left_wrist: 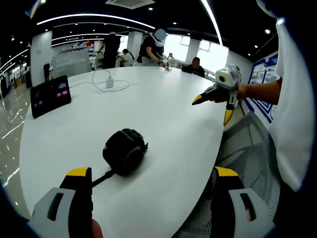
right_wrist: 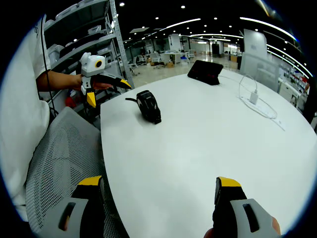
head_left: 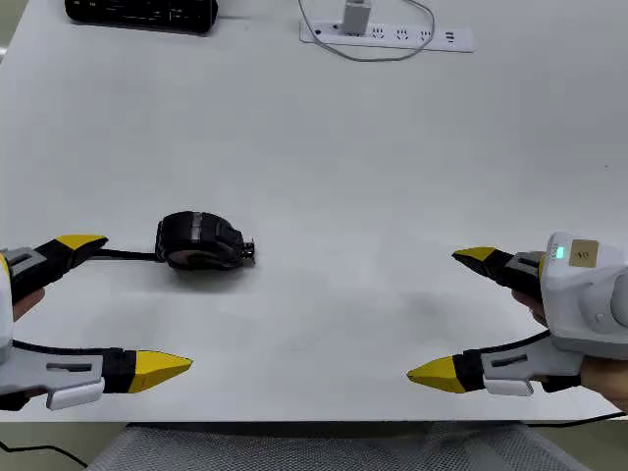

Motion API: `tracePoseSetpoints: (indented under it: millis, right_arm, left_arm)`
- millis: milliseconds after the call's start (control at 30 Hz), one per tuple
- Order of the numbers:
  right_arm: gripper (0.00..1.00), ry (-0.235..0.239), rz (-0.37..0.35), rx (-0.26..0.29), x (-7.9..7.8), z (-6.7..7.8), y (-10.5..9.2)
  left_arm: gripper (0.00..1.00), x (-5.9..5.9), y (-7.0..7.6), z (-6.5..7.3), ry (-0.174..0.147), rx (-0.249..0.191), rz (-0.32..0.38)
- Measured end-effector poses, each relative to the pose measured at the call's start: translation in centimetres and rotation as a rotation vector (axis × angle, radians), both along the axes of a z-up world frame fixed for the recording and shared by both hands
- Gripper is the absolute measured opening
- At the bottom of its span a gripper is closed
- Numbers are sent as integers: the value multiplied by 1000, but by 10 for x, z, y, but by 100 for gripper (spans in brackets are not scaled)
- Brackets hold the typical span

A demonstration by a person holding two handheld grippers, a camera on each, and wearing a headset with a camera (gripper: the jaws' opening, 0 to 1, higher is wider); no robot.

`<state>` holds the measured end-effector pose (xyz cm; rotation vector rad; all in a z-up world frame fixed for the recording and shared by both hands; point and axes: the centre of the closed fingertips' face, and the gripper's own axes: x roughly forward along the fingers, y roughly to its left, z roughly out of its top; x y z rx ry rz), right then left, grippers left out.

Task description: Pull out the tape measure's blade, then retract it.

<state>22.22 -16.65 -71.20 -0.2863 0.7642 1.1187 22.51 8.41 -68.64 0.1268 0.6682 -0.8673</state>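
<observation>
A black tape measure (head_left: 199, 241) lies on the white table (head_left: 343, 177), its blade tip facing right and a black strap trailing left. It also shows as the tape measure (left_wrist: 124, 149) just ahead of the left jaws and, farther off, the tape measure (right_wrist: 149, 105). My left gripper (head_left: 137, 304) stands open at the table's near left, the tape measure between and just beyond its yellow tips. Open and holding nothing, my right gripper (head_left: 456, 316) hovers at the near right, well away from the tape. The left gripper (right_wrist: 110, 90) and right gripper (left_wrist: 214, 106) face each other.
A white power strip (head_left: 388, 35) with a plugged charger and looped cable lies at the table's far side. A black device (head_left: 142, 12) sits at the far left. A mesh chair (head_left: 324, 449) stands below the near table edge. People stand at the table's far end (left_wrist: 153, 47).
</observation>
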Motion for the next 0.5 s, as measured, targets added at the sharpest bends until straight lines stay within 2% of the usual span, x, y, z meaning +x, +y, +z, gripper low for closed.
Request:
tracePoseSetpoints:
  millis: [333,500]
  right_arm:
    - [91,-12,0,11,0,4,4]
    - [90,-28,-9,18,3,7,5]
  left_arm:
    - [99,-3,-1,-3,8,-3,-6]
    - [99,0,-3,-2,0,-10,-4]
